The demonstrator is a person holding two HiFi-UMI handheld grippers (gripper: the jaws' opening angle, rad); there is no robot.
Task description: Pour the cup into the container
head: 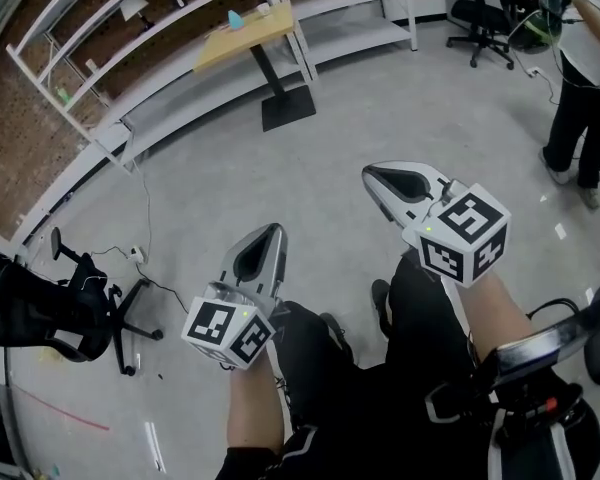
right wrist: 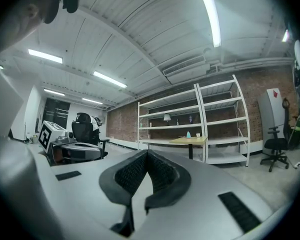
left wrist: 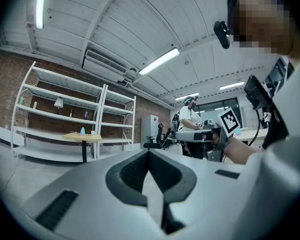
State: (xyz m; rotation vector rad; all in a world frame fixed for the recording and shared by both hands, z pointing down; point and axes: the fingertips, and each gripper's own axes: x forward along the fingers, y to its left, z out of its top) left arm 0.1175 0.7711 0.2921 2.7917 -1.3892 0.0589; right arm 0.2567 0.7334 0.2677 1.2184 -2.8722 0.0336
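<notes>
A small wooden table (head: 242, 34) stands far off by the shelving, with a teal container (head: 235, 18) and a white cup (head: 264, 9) on top. Both show again in the left gripper view as the teal container (left wrist: 82, 130) and cup (left wrist: 92, 132), and in the right gripper view as the container (right wrist: 188, 134) and cup (right wrist: 198, 135). My left gripper (head: 272, 232) and right gripper (head: 374, 176) hover over the seated person's legs, pointing toward the table. Each is shut with nothing between its jaws. Both are far from the cup.
White shelving (head: 130, 78) runs along the brick wall behind the table. A tipped black office chair (head: 50, 313) and a floor cable (head: 140, 258) lie at the left. Another person (head: 585, 98) stands at the right near an office chair (head: 485, 13).
</notes>
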